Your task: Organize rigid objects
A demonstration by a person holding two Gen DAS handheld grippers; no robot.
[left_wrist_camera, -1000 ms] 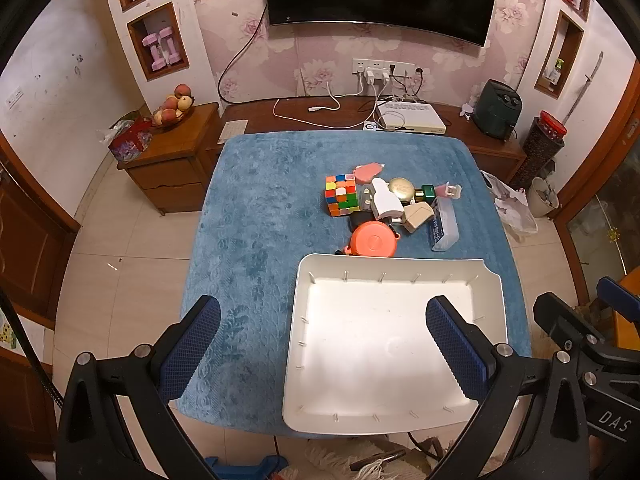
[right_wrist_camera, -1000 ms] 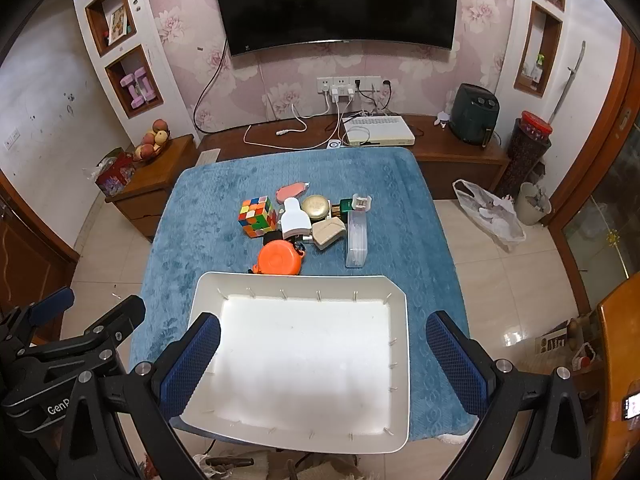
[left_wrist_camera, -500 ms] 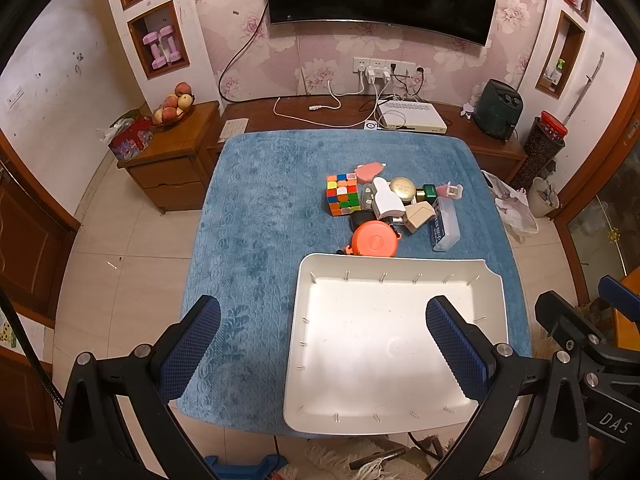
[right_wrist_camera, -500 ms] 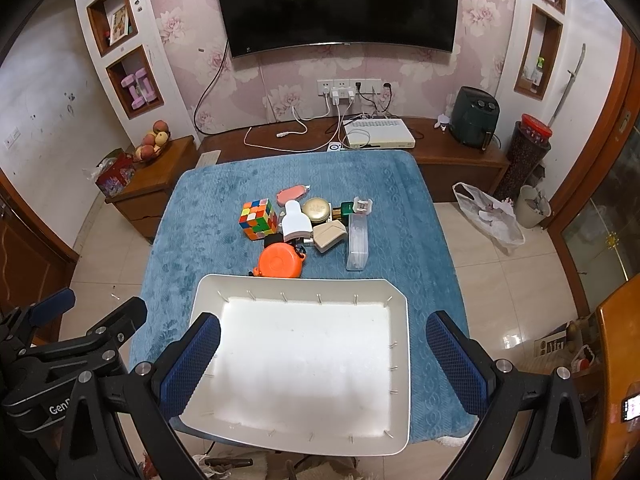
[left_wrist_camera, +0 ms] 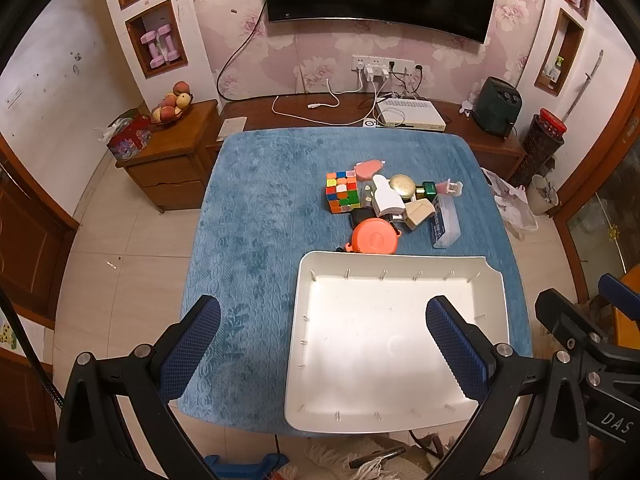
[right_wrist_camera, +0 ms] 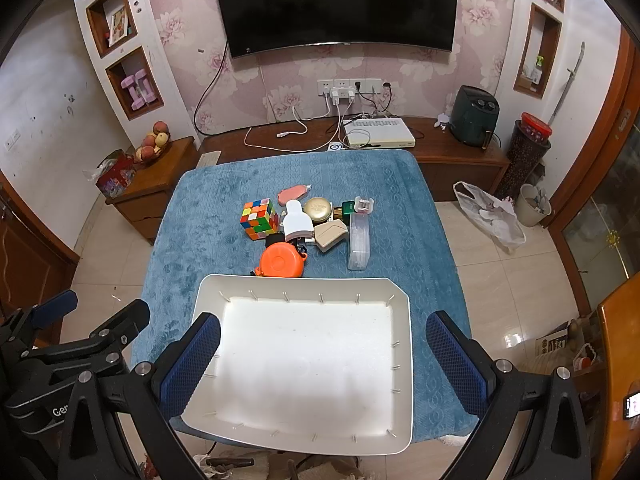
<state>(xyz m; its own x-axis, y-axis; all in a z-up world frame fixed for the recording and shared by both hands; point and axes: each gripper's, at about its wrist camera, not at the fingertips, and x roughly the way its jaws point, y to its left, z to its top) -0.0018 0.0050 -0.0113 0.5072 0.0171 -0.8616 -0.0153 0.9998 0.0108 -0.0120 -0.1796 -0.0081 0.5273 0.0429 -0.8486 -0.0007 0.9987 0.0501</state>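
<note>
left claw (left_wrist_camera: 323,342): held wide apart, empty, bottom of frame
right claw (right_wrist_camera: 323,356): spread apart, empty, bottom of frame
tray (right_wrist_camera: 402,360): white, lower centre on blue tabletop (right_wrist_camera: 208,224)
object pile (right_wrist_camera: 304,224): clustered mid-frame, just beyond tray; orange disc (right_wrist_camera: 280,261) nearest

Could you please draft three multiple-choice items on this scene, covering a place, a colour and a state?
1. Where does the tape measure lie?
A. inside the tray
B. by the tray's far rim
C. on the floor

2. What colour is the tablecloth?
A. blue
B. red
C. white

3. How are both grippers, left gripper and right gripper?
A. shut on the cube
B. shut on nothing
C. open

Answers: 1 B, it sits on the cloth against the rim. 2 A, the cloth is blue. 3 C, each pair of fingers stands wide apart, holding nothing.
</note>
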